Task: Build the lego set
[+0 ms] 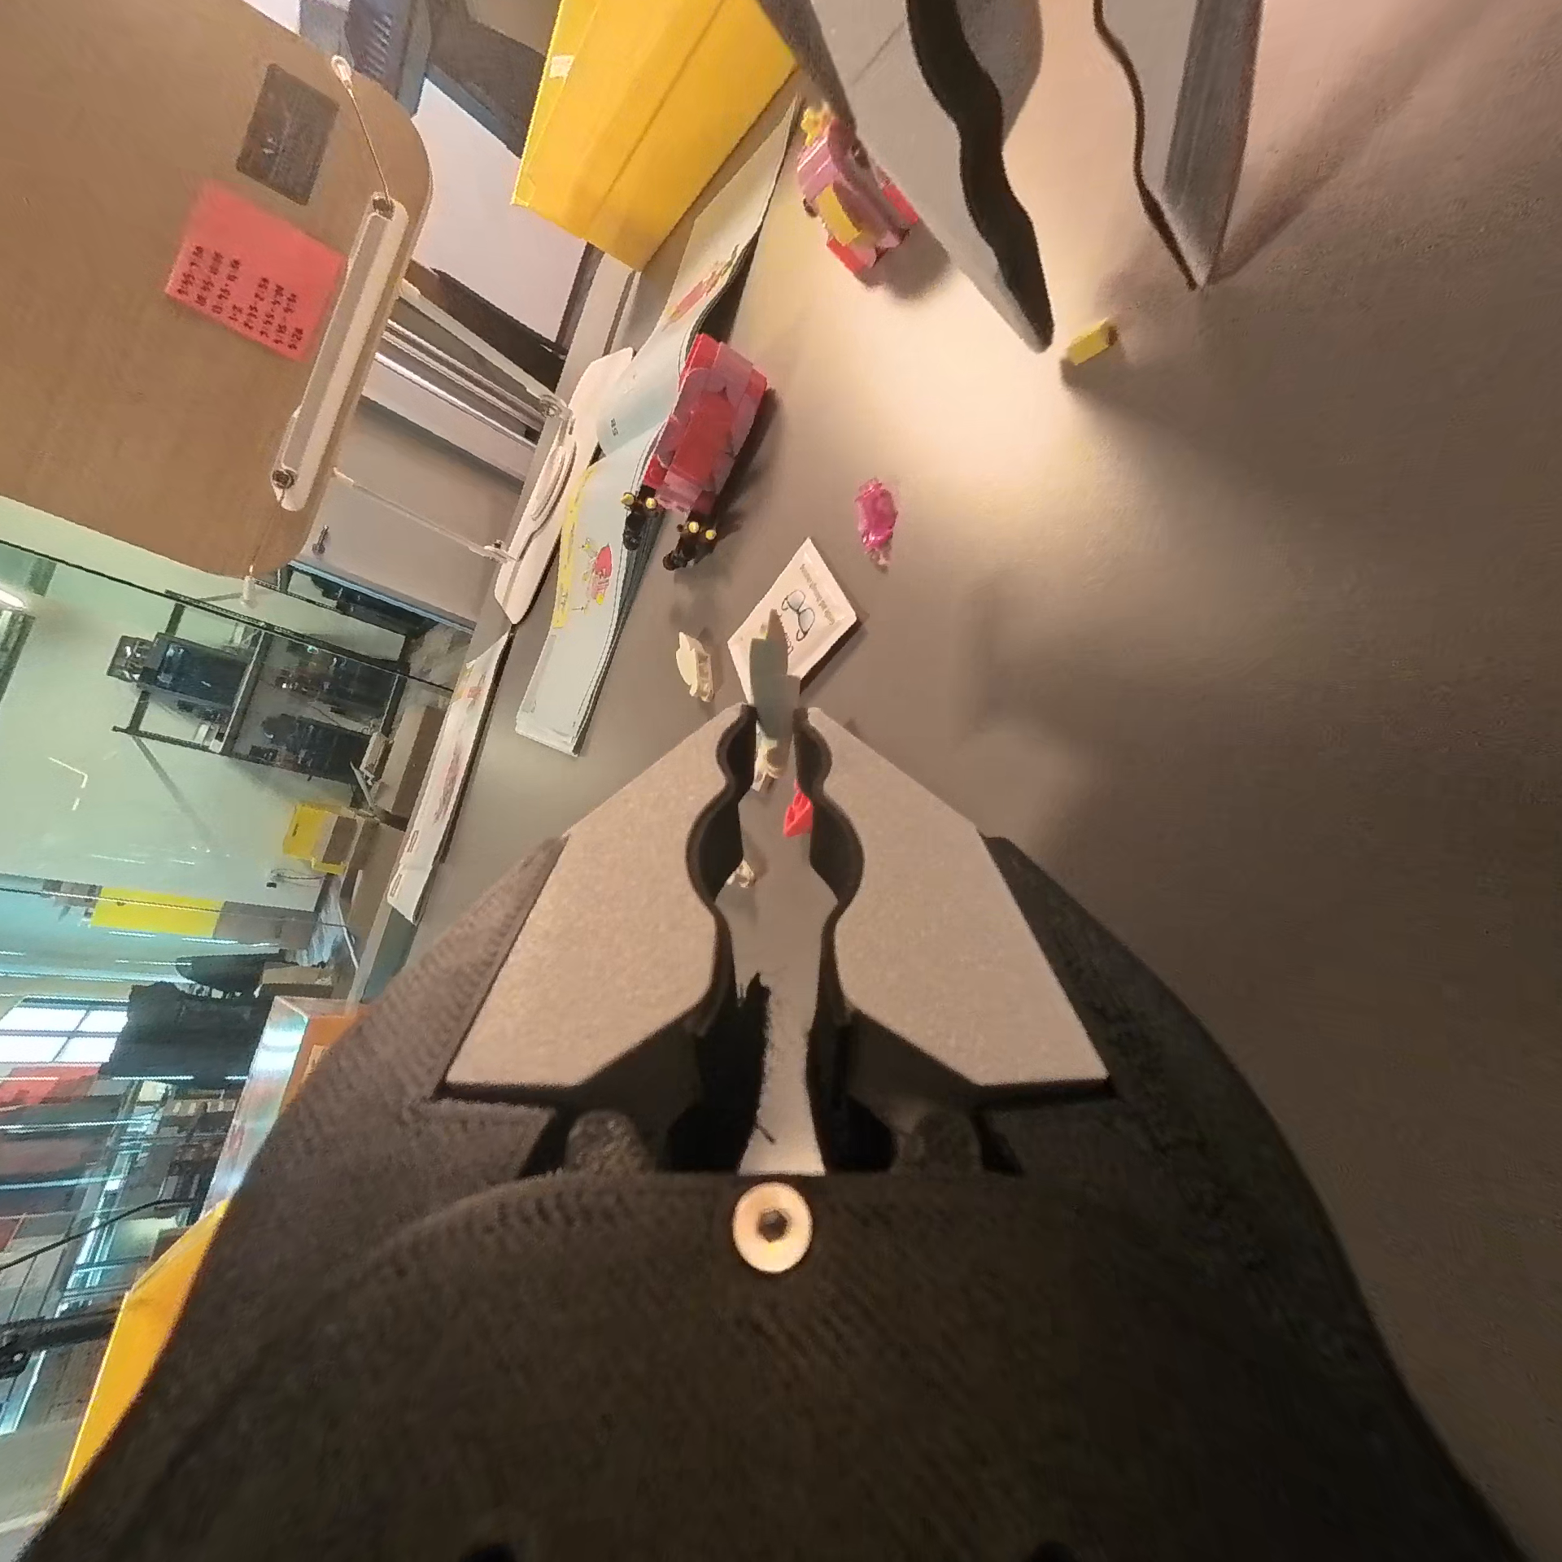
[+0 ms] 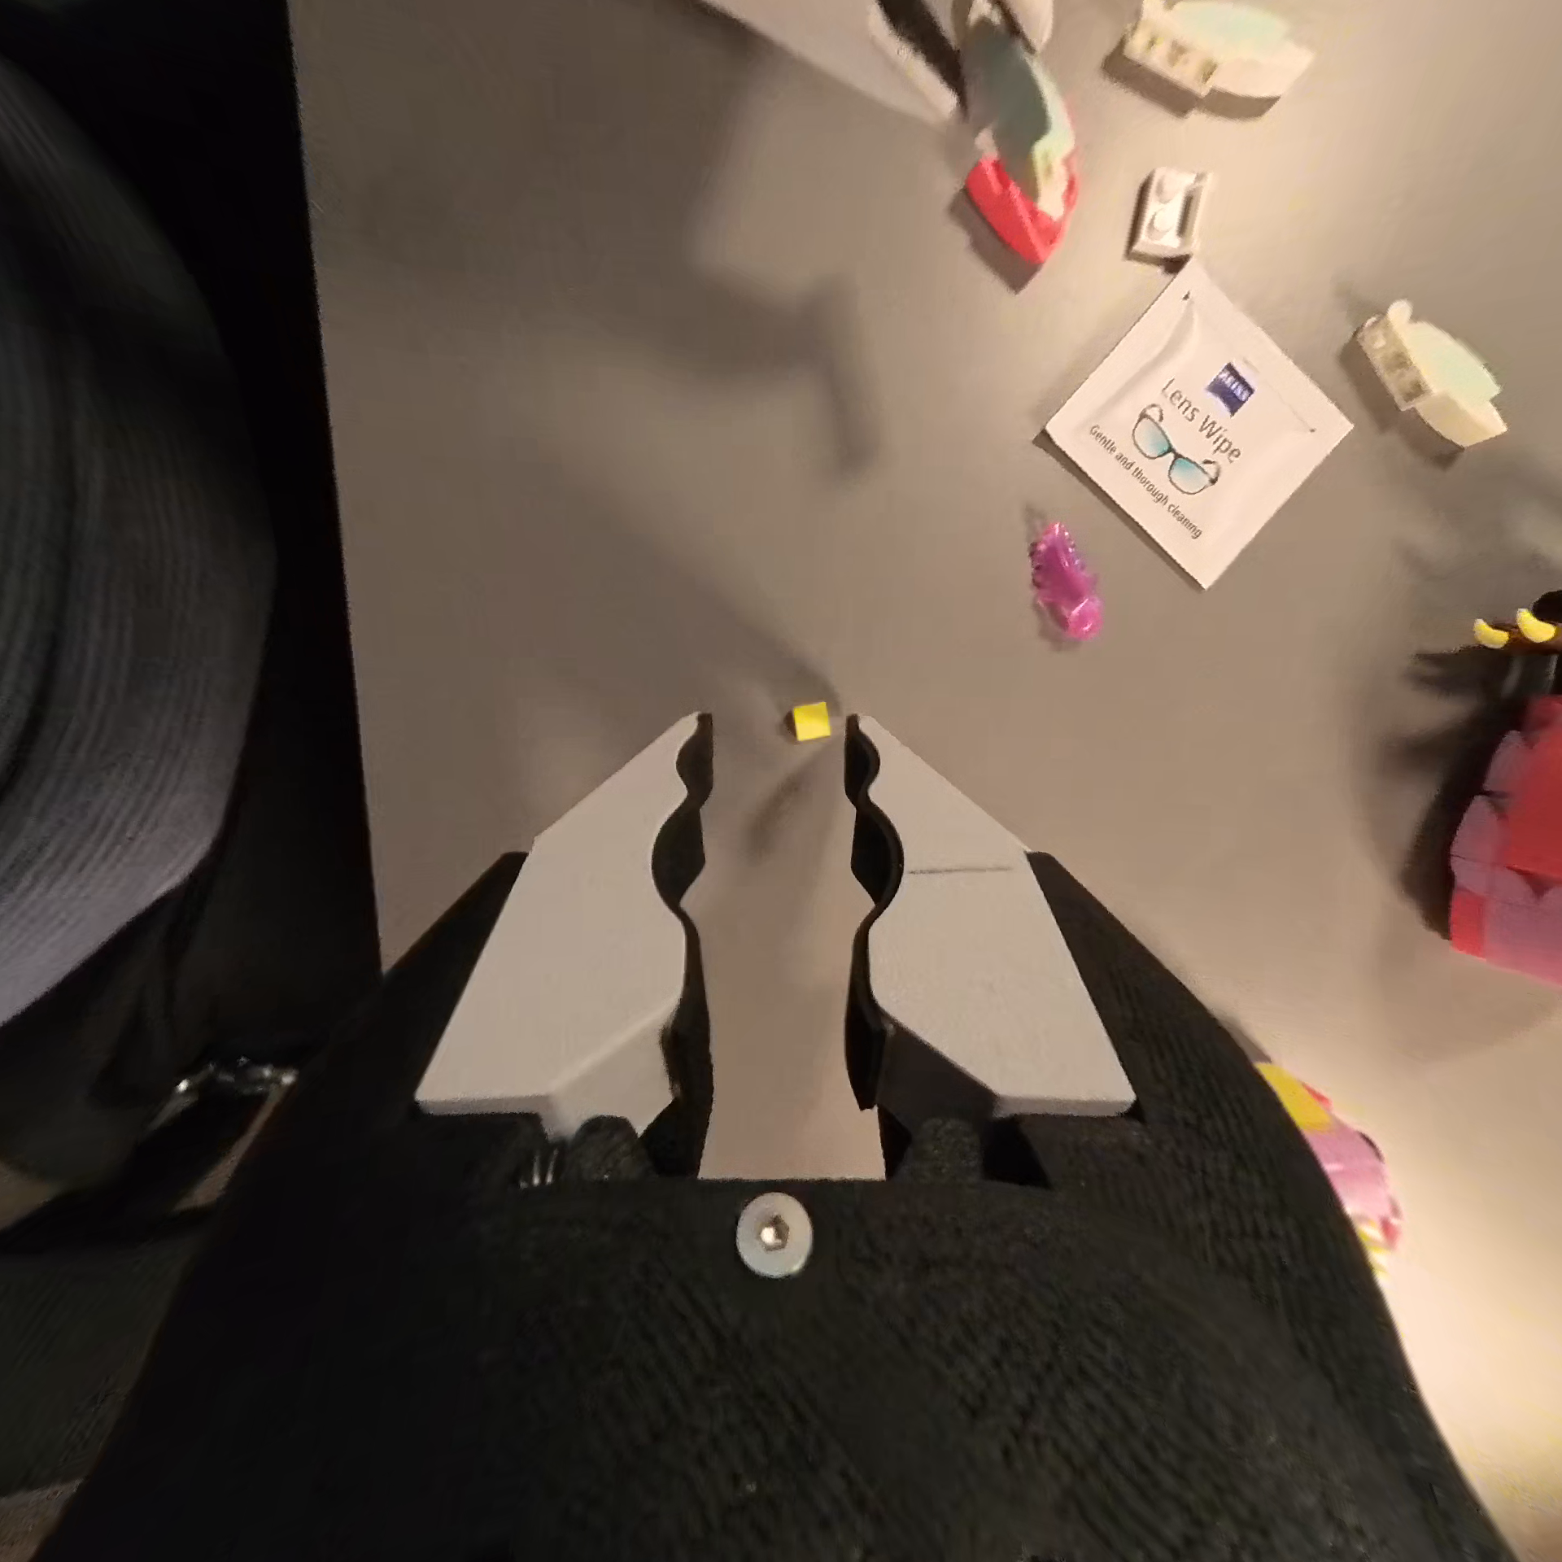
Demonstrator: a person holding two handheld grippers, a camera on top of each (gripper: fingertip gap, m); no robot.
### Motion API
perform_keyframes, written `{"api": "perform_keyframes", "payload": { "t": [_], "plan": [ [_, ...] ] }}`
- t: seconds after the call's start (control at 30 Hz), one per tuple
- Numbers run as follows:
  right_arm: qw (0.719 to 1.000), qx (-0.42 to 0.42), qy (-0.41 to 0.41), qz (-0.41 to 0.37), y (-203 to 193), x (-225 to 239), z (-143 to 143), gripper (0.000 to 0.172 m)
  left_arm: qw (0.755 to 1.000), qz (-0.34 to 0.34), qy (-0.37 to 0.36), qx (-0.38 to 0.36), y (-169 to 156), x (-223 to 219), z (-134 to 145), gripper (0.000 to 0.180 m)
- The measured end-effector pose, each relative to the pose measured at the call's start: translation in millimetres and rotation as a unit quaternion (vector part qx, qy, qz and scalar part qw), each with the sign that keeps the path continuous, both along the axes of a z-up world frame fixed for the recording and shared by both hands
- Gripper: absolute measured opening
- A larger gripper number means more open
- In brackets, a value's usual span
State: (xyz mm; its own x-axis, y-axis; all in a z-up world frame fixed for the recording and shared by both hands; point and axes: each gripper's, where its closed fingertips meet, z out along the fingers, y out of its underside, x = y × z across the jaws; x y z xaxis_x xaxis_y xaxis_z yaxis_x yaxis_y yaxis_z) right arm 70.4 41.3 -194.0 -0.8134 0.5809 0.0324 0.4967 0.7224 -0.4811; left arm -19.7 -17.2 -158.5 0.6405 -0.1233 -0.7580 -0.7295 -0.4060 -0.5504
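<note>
left hand-held gripper (image 1: pixel 771 725): jaws narrow, pinched on a small pale teal plate piece (image 1: pixel 773 676). The piece sticks out fwd past the tips, with a cream studded part at its near end, between the pads.
held piece, handling: we judge it light, stiff plastic, thin and smooth, so it can twist or slip if the pinch is only at one edge. Hold on the flat faces looks right.
right hand-held gripper (image 2: pixel 778 723): jaws wide, nothing in them. A small yellow brick (image 2: pixel 810 721) lies on the table (image 2: pixel 549 423) at the tips, nearer the right finger; we see a gap on both sides, pads do not press it.
yellow brick, handling: very small, light, hard, smooth sides. We think it skids easily if one pad arrives first; best taken on two opposite flat sides, centred betw. the tips.
pose, left: rolled strongly, table runs up the right of its view; tips above the table.
pose, right: points down and fwd at the table, close to it, near the table edge at its left.
around, right view: pink clear piece (image 2: pixel 1067 587) fwd-right; white sachet (image 2: pixel 1196 435) beyond it; red piece (image 2: pixel 1018 211) far fwd; pink-and-red block build (image 2: pixel 1504 854) at right.
around, left view: booklets (image 1: pixel 592 608) fwd-left, yellow box (image 1: pixel 651 118) far.
</note>
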Motion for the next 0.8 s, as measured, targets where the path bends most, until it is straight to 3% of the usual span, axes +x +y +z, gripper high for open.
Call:
{"api": "perform_keyframes", "payload": {
  "t": [0.13, 0.4, 0.8],
  "plan": [
    [0.999, -0.047, -0.007, -0.021, -2, 4, 3, 0.031, 1.0, -0.008, 0.0, -0.002, 0, 3, -1, 0.008],
    [0.997, -0.065, 0.018, -0.041, 0, -1, 2, 0.034, 1.0, -0.01, 0.004, -0.01, 1, 4, -4, 0.008],
    [0.985, -0.173, -0.014, -0.021, -30, 28, 5, 0.037, 1.0, -0.007, 0.002, -0.015, 1, 3, -5, 0.008]
  ]
}}
